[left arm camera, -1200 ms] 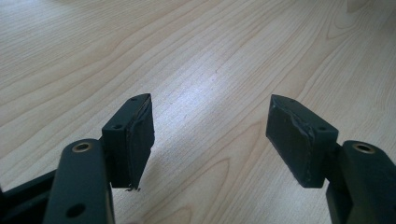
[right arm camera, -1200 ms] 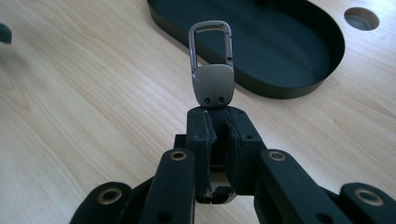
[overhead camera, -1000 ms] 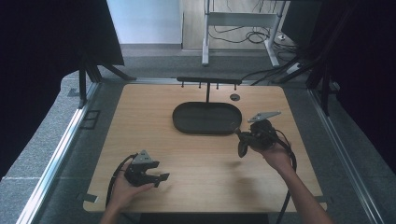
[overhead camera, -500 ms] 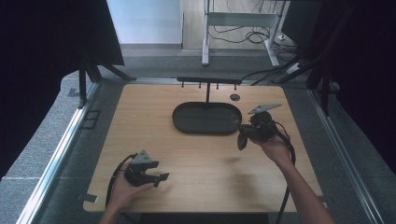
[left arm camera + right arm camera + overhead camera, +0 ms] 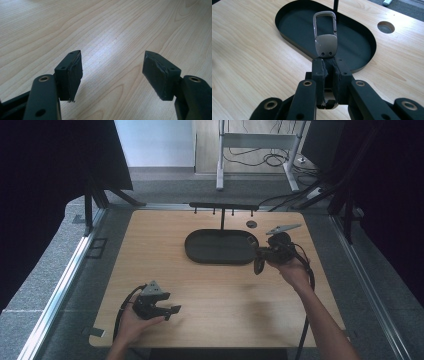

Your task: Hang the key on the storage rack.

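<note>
I have the table mostly bare, the dark oval tray empty at upper centre of the high view. My right gripper is clamped on a metal key clip, held over the tray's near rim; judging by that, pick-up is done and hanging it on the hook rack behind remains. The clip's long axis runs straight ahead, loop pointing away toward the rack. My left gripper, lower left, rests with jaws wide and nothing between them.
</note>
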Tool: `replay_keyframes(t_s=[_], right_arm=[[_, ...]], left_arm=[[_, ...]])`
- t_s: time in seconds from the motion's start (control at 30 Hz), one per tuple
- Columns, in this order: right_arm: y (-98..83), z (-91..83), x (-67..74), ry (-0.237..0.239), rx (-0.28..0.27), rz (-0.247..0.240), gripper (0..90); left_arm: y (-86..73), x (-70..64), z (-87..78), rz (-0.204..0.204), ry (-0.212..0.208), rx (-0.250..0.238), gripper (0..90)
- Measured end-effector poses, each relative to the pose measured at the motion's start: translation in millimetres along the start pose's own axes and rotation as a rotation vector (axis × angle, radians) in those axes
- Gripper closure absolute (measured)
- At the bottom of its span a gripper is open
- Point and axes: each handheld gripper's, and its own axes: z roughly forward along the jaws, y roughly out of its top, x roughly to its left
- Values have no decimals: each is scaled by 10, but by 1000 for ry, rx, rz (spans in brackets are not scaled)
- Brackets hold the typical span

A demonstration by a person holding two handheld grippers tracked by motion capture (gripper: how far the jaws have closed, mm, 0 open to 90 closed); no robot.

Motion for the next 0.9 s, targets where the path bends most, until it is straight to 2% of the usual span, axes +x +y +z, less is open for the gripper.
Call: replay_keyframes(t_s=[0.2, 0.9], right_arm=[[52, 46, -36, -8, 11, -3, 812], [184, 136, -170, -26, -1, 40, 812]], left_arm=[[0, 1, 4, 4, 3, 3, 331], [-2, -1, 7, 3, -5, 3, 332]])
